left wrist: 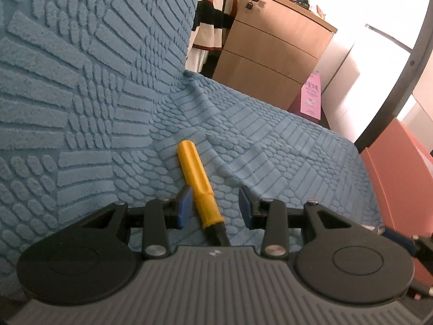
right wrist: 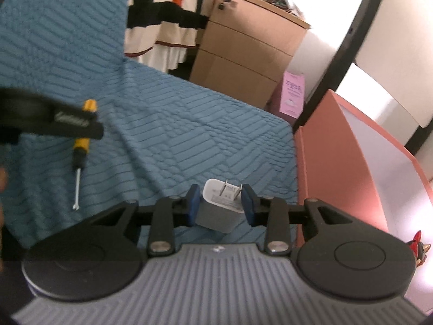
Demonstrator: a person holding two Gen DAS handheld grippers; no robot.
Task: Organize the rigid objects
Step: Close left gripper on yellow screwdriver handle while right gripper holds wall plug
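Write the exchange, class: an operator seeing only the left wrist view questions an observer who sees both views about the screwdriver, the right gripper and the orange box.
Operator: Where does the screwdriver's shaft end?
Observer: The screwdriver has a thin metal shaft lying on the blue cover.
Operator: What is at the right gripper?
Observer: A white charger plug sits between the jaws of the right gripper, prongs showing; contact is unclear.
Operator: Anything in the orange box?
Observer: A red-and-black figure shows inside the orange box.
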